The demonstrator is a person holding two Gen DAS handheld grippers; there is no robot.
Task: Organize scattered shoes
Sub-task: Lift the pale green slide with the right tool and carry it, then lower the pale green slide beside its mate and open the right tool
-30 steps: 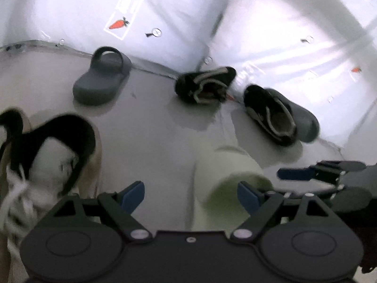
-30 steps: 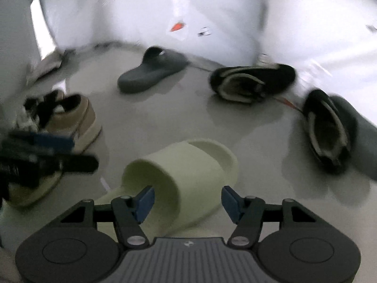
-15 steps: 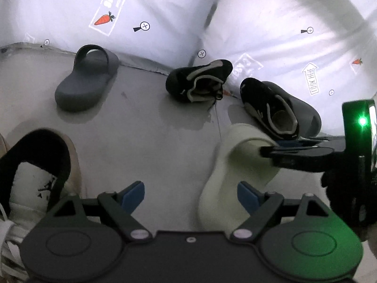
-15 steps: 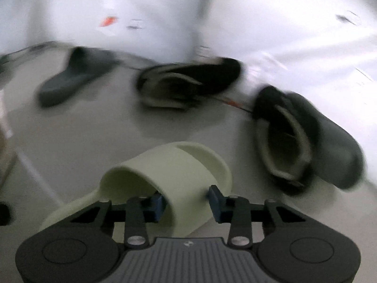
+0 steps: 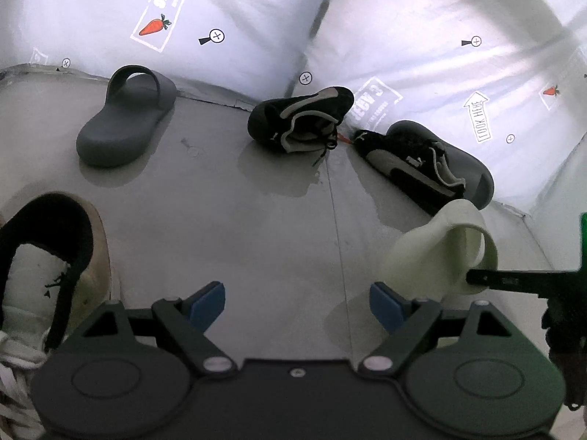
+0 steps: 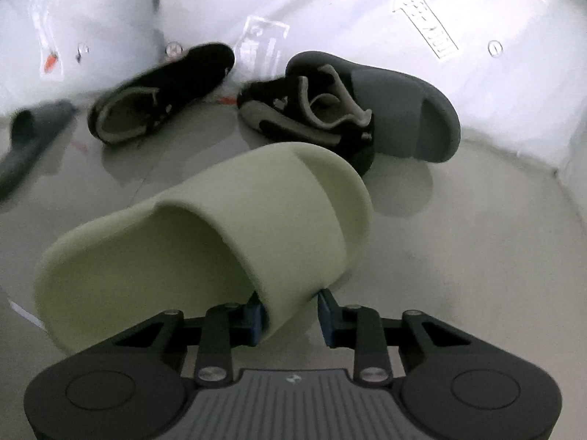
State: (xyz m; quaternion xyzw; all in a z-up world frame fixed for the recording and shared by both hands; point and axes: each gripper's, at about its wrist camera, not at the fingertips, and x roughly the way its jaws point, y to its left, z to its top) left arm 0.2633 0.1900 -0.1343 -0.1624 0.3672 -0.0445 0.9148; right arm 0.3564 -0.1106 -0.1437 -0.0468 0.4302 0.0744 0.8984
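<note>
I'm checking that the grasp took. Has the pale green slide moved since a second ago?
Yes. In the left wrist view the pale green slide, held by the right gripper, has come up off the floor and shifted right, nearer the black sneaker.

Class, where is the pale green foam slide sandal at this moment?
The pale green foam slide sandal is pinched by the right gripper, in front of the black sneaker.

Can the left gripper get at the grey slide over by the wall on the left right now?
Probably yes. The left gripper is open and holds nothing, and bare floor lies between it and the grey slide. The tan sneaker sits off to the side, apart from that path.
</note>
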